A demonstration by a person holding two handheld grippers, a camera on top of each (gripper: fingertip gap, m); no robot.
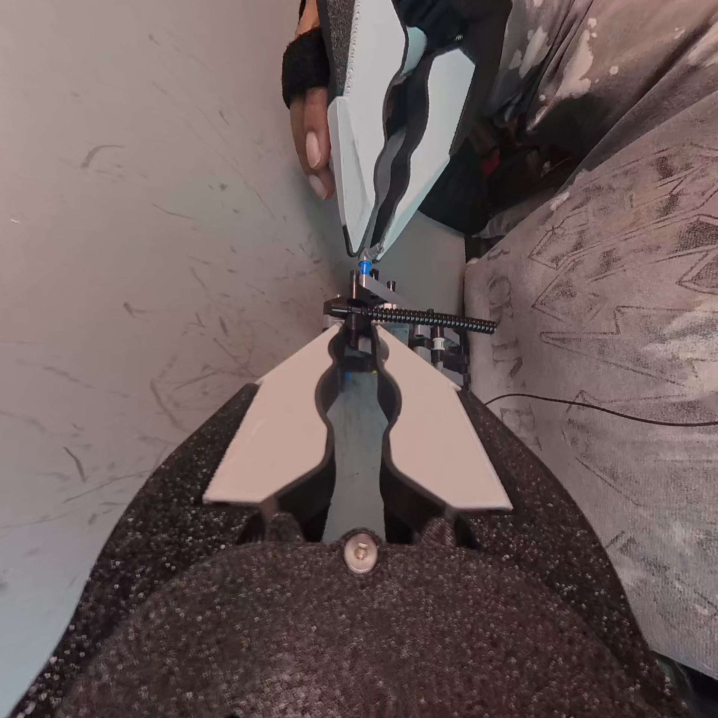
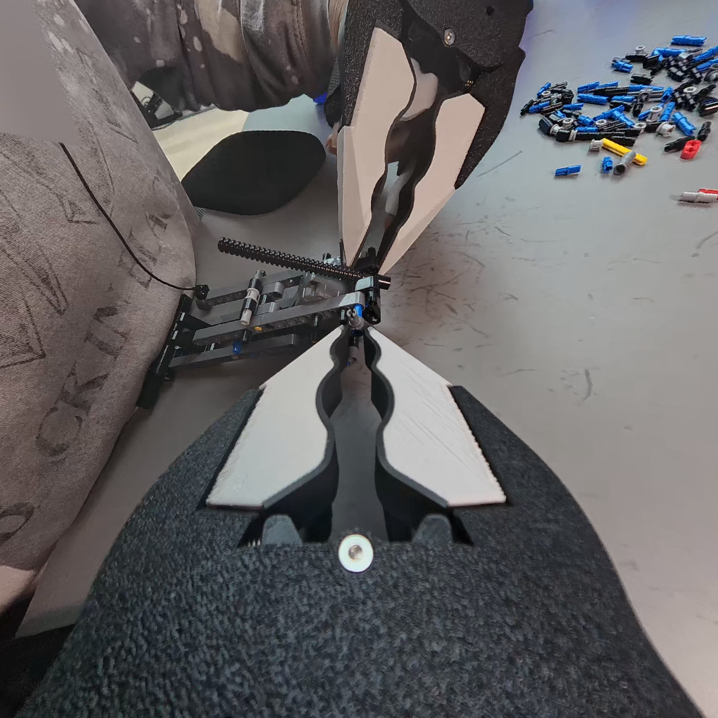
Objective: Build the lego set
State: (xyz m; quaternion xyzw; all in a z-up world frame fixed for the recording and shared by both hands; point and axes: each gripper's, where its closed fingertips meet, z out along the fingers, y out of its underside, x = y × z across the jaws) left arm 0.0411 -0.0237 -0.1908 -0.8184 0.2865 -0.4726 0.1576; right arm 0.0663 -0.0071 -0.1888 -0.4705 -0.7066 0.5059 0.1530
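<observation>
A grey and black lego assembly lies on the pale floor, with a black toothed rack across its top. My left gripper is shut on the assembly's black end; in the right wrist view it reaches in from above. My right gripper is shut on a small blue and grey pin whose tip sits at the assembly's grey beam. In the left wrist view the right gripper comes down from above, holding the pin onto the assembly. The rack sticks out to the right.
A pile of loose blue, black, yellow and red lego pieces lies on the floor at the far right. A person's grey patterned trouser leg presses against the assembly's far end. A thin black cable runs over it. A hand holds the right gripper. Spacing between my two grippers at the tips: around 4 centimeters.
</observation>
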